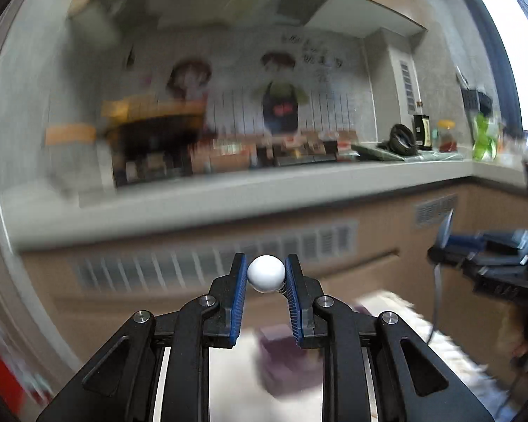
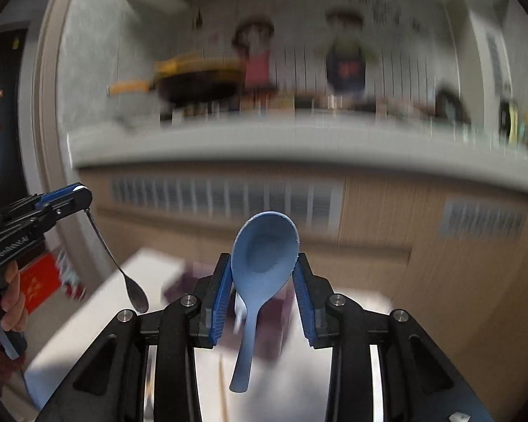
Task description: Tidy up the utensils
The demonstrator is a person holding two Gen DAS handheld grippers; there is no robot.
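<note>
The left gripper (image 1: 266, 274) had its ribbed blue jaws clamped on a metal spoon (image 2: 132, 286) by its round white knob, the glossy bowl hanging down. The right gripper (image 2: 262, 274) pinched a matte blue soup spoon (image 2: 264, 246), bowl up, handle drooping above the blurred white desk (image 2: 123, 299).

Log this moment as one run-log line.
left gripper: shut on white-ball-topped metal spoon | right gripper: shut on blue plastic spoon | both lifted, blurred
</note>
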